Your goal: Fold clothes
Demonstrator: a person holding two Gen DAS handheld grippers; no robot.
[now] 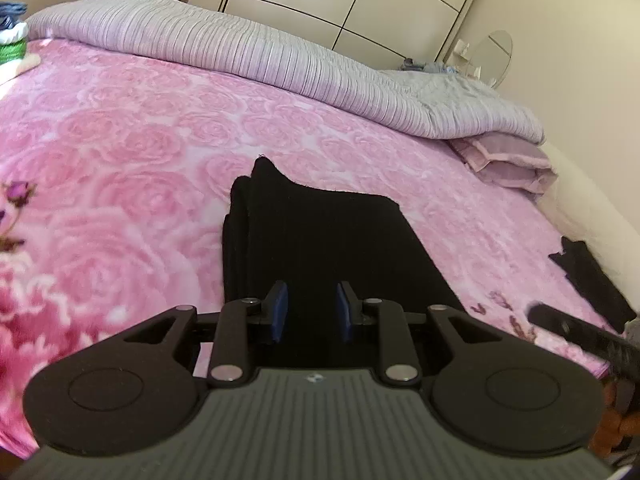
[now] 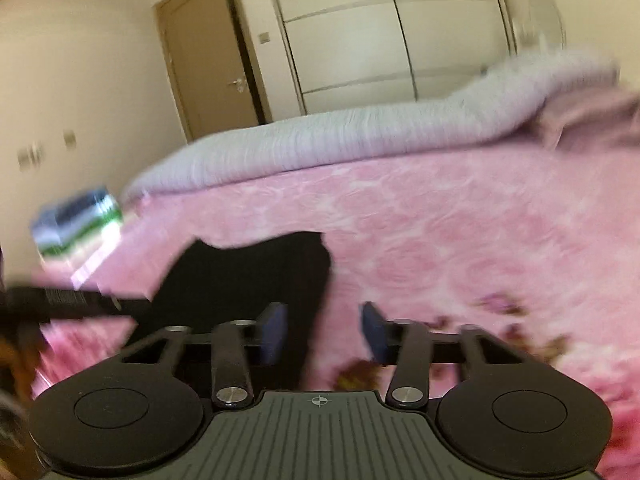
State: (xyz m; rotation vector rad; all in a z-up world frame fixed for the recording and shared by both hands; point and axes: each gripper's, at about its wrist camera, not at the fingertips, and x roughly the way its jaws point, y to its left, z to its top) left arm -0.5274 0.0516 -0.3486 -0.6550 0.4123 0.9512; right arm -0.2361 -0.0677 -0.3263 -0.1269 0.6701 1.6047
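A folded black garment (image 1: pixel 320 236) lies on the pink rose blanket (image 1: pixel 132 152), directly ahead of the left gripper (image 1: pixel 312 312), whose jaws stand apart and empty. The right gripper (image 2: pixel 325 332) is also spread wide, holding nothing. A grey quilt (image 1: pixel 248 44) is bunched behind, with a smaller black cloth (image 1: pixel 592 284) near the bed's edge.

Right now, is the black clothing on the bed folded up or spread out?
Folded. The black garment lies on the pink blanket as a compact stack, layered edges showing along its left side.

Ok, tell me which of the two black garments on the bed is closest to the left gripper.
The large folded black garment directly ahead of the open left gripper. The smaller black piece lies far off at the bed's right edge.
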